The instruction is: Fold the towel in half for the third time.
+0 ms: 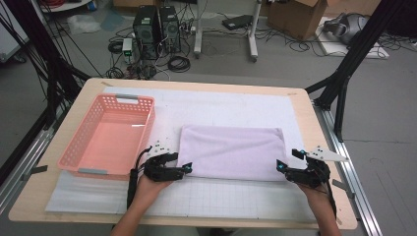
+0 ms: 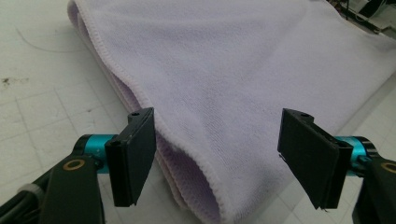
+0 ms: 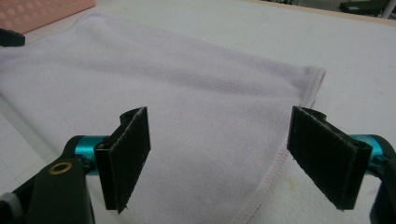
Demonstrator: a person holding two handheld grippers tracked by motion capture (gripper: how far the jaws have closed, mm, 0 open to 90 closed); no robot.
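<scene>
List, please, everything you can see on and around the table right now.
towel: one, pale lilac, folded flat on the mat's middle
basket: one, pink, left of the towel
mat: one, white, gridded, covering the table
table: one, light wood
computer towers: two, black, on the floor behind
cardboard box: one, brown, floor, right rear
left gripper: one, black, open at the towel's near left corner
right gripper: one, black, open at the near right corner

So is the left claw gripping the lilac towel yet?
Apart. The left gripper view shows the left claw open, pads clear on either side of the towel.
</scene>
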